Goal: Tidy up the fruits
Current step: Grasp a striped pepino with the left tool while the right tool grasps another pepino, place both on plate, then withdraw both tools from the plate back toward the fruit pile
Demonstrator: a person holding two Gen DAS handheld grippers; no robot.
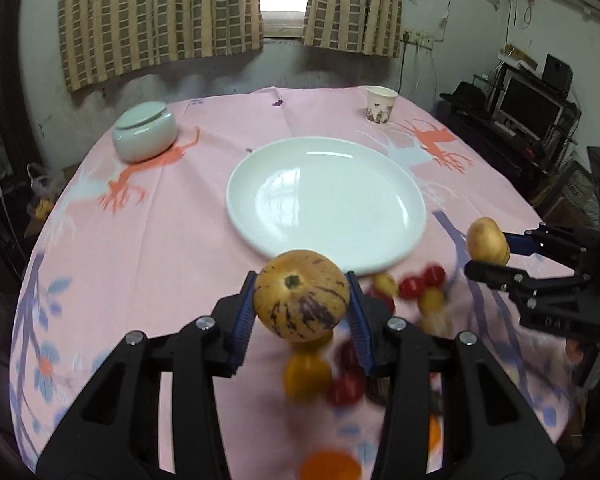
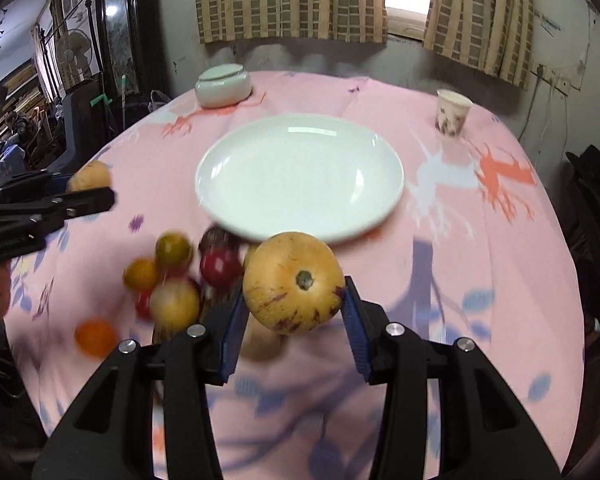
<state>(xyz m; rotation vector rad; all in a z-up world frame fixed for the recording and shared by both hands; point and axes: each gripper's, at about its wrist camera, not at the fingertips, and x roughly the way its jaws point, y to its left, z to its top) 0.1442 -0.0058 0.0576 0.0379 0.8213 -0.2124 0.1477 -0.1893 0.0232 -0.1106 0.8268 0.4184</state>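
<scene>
My left gripper is shut on a yellow pepino melon with purple streaks, held above the table just before the white plate. My right gripper is shut on a second yellow streaked melon, near the plate's front rim. Each gripper shows in the other view: the right one with its melon at the right, the left one with its melon at the left. A blurred pile of small red, yellow and orange fruits lies between them; it also shows in the left wrist view.
A pink printed tablecloth covers the round table. A white lidded bowl stands at the back left and a paper cup at the back right. Shelves with a monitor stand to the right of the table.
</scene>
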